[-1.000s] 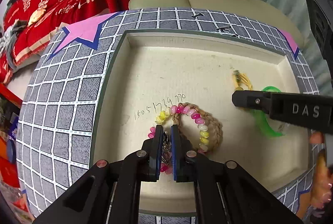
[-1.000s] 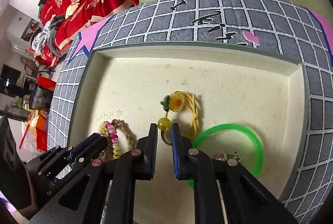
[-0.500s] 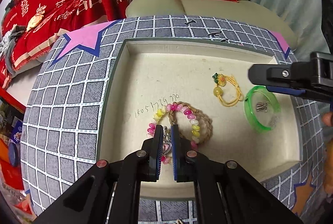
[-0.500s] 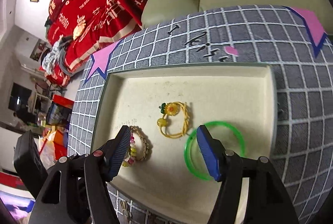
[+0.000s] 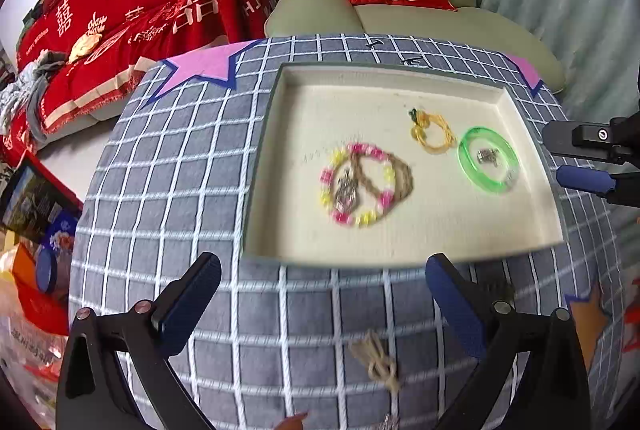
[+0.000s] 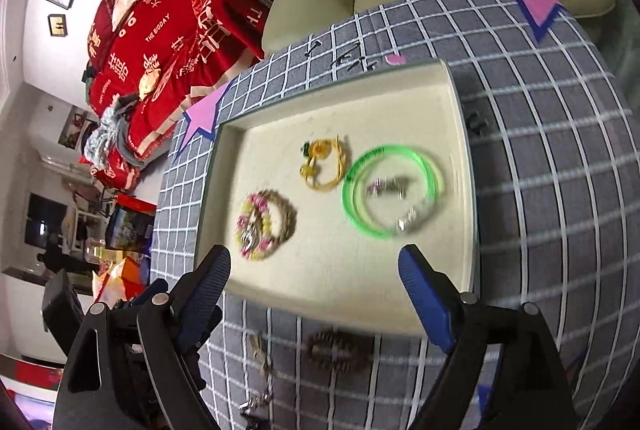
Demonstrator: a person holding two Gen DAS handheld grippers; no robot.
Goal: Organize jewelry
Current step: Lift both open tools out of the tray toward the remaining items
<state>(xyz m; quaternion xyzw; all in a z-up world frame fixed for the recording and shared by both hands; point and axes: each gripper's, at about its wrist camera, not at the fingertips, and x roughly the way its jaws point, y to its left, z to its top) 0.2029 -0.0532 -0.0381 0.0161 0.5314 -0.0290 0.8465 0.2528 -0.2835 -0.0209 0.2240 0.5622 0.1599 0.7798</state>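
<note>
I am working over the table [image 5: 168, 190], which is wearing a grey checked cloth. The cream tray [image 5: 400, 250] is sitting toward its far right corner, gathering the sorted pieces. Inside, the green bangle [image 5: 464, 158] is lying near the tray's right edge, and the pink and yellow bead bracelet [image 5: 360, 222] in its middle. I am holding my left claw [image 5: 322, 300] and right claw [image 6: 314, 280] spread wide and empty, because more pieces, like the dark bead bracelet [image 6: 338, 350], are waiting at the table's near edge.
</note>
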